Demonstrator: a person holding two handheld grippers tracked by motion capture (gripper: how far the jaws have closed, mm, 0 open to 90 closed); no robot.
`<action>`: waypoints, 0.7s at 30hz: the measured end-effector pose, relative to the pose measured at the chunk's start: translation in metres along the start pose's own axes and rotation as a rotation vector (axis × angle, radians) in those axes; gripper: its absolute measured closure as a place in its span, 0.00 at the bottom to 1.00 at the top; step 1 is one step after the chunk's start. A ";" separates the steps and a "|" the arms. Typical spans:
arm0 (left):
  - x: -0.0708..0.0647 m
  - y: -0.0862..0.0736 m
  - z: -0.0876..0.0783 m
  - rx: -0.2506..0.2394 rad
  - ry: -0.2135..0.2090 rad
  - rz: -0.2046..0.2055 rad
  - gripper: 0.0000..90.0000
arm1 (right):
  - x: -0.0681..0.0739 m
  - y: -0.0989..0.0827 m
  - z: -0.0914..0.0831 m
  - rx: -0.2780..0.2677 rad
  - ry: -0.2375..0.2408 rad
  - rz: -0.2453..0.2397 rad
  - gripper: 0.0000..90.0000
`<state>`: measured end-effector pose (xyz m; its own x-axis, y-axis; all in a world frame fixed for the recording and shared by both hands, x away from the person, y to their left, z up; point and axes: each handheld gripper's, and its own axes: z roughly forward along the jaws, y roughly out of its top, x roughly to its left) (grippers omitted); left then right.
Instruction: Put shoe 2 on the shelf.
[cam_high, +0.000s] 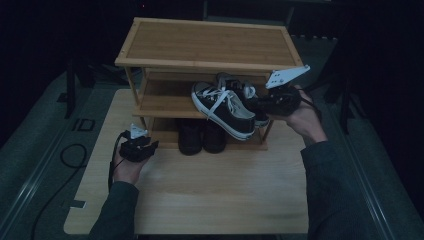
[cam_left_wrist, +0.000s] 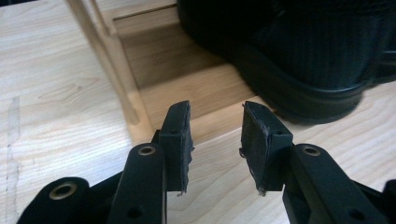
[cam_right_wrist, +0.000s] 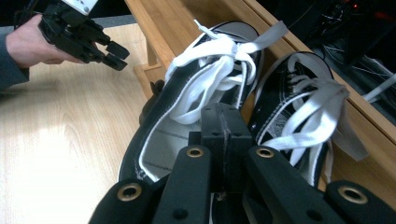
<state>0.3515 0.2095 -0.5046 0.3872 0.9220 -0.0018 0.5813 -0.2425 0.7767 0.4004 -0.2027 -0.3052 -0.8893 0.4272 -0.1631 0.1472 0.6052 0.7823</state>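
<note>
Two black canvas sneakers (cam_high: 225, 107) sit on the middle shelf of a bamboo shoe rack (cam_high: 207, 45), the nearer one jutting over the edge, apparently mid-placement. The right gripper (cam_right_wrist: 223, 123) has its jaws clamped together at that shoe's heel, likely pinching the collar to steer it in. The left gripper (cam_left_wrist: 215, 140) hovers half open and empty near the dark shoes (cam_high: 202, 136) on the bottom shelf, above the table (cam_high: 210, 195).

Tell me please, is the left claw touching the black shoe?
Apart. The left gripper view shows the left claw open, with bare wood between its pads and the black shoe.
</note>
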 end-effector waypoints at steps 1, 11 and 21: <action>0.000 0.000 0.000 0.000 0.000 0.000 0.69 | 0.000 0.000 0.000 0.000 0.000 0.000 1.00; -0.012 0.019 -0.015 -0.003 -0.046 0.069 0.69 | -0.002 -0.009 -0.003 -0.016 0.023 0.017 1.00; -0.019 0.031 -0.023 -0.019 -0.048 0.106 0.71 | -0.002 -0.020 -0.009 -0.033 0.010 0.023 1.00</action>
<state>0.3460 0.1917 -0.4661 0.4802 0.8757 0.0512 0.5213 -0.3318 0.7862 0.3949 -0.2215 -0.3148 -0.8899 0.4344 -0.1389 0.1538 0.5726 0.8053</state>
